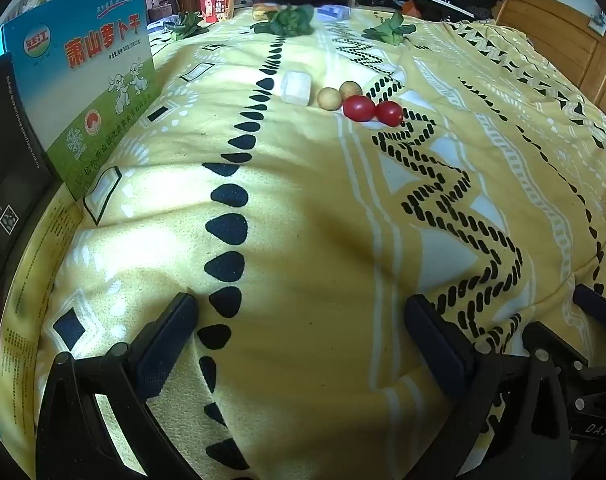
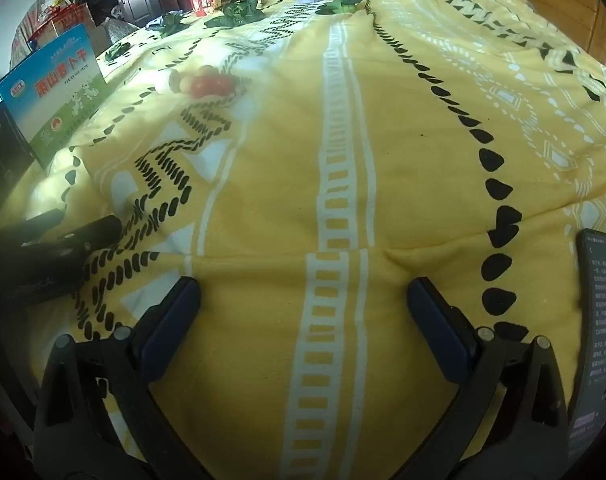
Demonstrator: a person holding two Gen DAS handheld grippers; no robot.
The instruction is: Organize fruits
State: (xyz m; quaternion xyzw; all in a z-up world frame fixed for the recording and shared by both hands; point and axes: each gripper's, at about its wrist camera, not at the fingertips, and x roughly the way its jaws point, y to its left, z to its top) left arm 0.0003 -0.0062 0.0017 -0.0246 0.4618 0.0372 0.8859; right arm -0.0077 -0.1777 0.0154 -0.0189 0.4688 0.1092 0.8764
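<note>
Two red tomatoes (image 1: 359, 108) (image 1: 390, 113) and two small yellow-brown fruits (image 1: 329, 98) (image 1: 350, 89) lie together on the yellow patterned blanket (image 1: 303, 208), far ahead of my left gripper (image 1: 301, 332). A white block (image 1: 296, 87) lies just left of them. The left gripper is open and empty, low over the blanket. The right gripper (image 2: 303, 316) is open and empty too. In the right wrist view the fruit cluster (image 2: 207, 83) shows blurred at the far left.
A blue-green printed box (image 1: 91, 72) stands at the left edge, a black box (image 1: 7, 152) beside it. Leafy greens (image 1: 291, 20) (image 1: 389, 30) and a red cup (image 1: 217, 6) lie at the far end. A phone (image 2: 599, 320) lies at the right. The other gripper (image 2: 51, 252) shows at the left.
</note>
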